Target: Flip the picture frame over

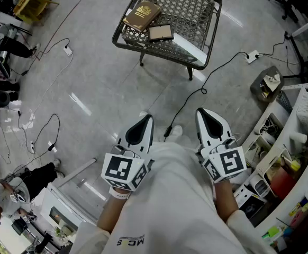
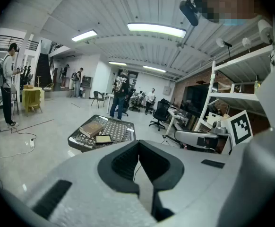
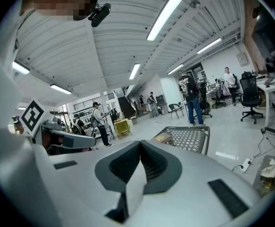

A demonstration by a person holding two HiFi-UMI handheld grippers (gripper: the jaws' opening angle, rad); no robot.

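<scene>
Left gripper [image 1: 143, 121]: jaws together, nothing between them
Right gripper [image 1: 206, 115]: likewise clenched and empty
Picture frame [image 1: 160, 33]: flat on the mesh table [image 1: 192, 10], well apart from both grippers
Table holds: the frame and a brown book [image 1: 142, 15], just beside each other
Risk: tipping the frame may shove the book; the floor cable [image 1: 196, 95] could trip the approach

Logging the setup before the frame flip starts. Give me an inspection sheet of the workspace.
Surface: low mesh table on the floor ahead.
Job's things: picture frame lying flat on the table.
Clutter: brown book beside the frame; white strip.
Grippers: left gripper and right gripper shut, empty, away from the table.
Cables: black cable runs to a power strip.
Surroundings: cluttered shelves; people standing beyond.
</scene>
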